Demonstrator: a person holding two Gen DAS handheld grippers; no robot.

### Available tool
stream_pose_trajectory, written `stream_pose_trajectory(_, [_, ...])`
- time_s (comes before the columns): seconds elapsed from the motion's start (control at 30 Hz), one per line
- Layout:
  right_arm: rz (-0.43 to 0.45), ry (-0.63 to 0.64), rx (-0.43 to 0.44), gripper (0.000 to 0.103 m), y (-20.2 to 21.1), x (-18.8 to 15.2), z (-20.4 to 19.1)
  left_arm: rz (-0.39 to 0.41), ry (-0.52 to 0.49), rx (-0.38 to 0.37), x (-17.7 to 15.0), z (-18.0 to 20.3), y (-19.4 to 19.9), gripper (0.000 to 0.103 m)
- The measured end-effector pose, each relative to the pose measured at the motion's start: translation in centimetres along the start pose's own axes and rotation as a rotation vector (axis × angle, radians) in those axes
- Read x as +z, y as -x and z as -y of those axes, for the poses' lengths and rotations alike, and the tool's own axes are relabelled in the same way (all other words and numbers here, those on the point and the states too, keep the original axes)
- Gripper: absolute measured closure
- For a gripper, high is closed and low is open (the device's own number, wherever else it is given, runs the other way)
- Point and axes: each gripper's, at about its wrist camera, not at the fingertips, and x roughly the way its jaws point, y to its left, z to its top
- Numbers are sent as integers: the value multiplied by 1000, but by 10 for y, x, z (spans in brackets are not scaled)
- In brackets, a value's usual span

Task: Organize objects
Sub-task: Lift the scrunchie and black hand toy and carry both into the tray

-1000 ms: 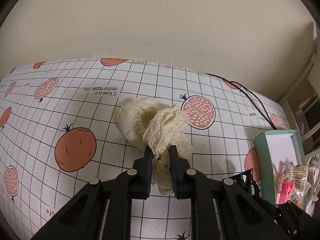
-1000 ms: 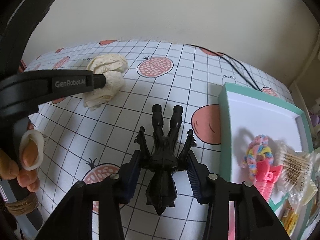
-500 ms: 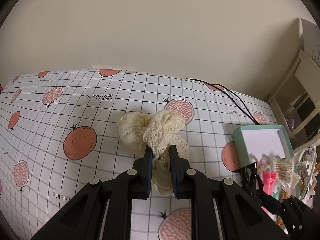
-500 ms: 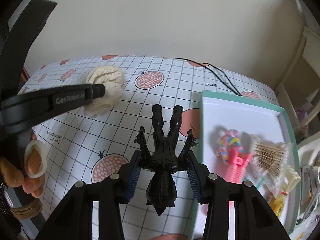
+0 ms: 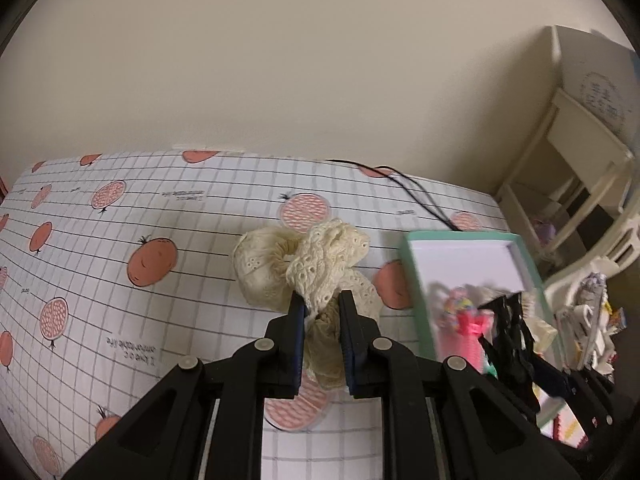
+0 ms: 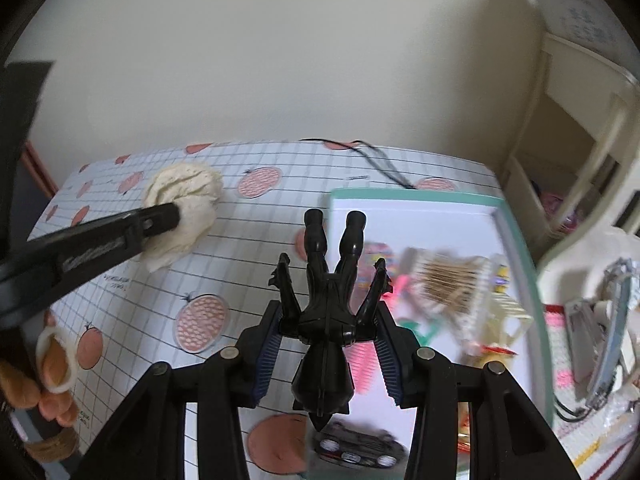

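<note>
Your left gripper [image 5: 322, 312] had its fingers pinched on the cream lace scrunchie [image 5: 308, 268], whose ruffles bulged forward past the tips above the pomegranate-print tablecloth [image 5: 120, 280]. Your right gripper [image 6: 328, 320] clamped the black toy figure [image 6: 328, 300] by its torso, legs pointing away from you, beside the mint-edged box [image 6: 516, 232] of hair accessories. Compared with a second earlier, both grippers had swung toward the box: it sat much closer to the scrunchie in the left view, and the figure's legs now overlapped its near edge.
</note>
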Motion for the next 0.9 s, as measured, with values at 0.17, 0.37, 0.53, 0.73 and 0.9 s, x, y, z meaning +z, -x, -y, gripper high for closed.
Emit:
stream_pose_trajectory(0.17, [14, -63, -5, 56, 15, 0, 31, 13, -45, -20, -8, 33, 17, 86])
stream_pose_trajectory(0.37, [36, -101, -20, 56, 34, -4, 57, 34, -99, -44, -18, 69, 31, 86])
stream_pose_trajectory(0.53, [53, -114, -41, 56, 49, -10, 74, 46, -130, -75, -30, 95, 41, 86])
stream_pose_trajectory(0.73, [52, -127, -65, 56, 52, -18, 92, 50, -173, -105, -43, 125, 41, 86])
stream_pose_trajectory(0.9, [33, -140, -61, 56, 44, -20, 101, 36, -193, -108, -53, 141, 32, 86])
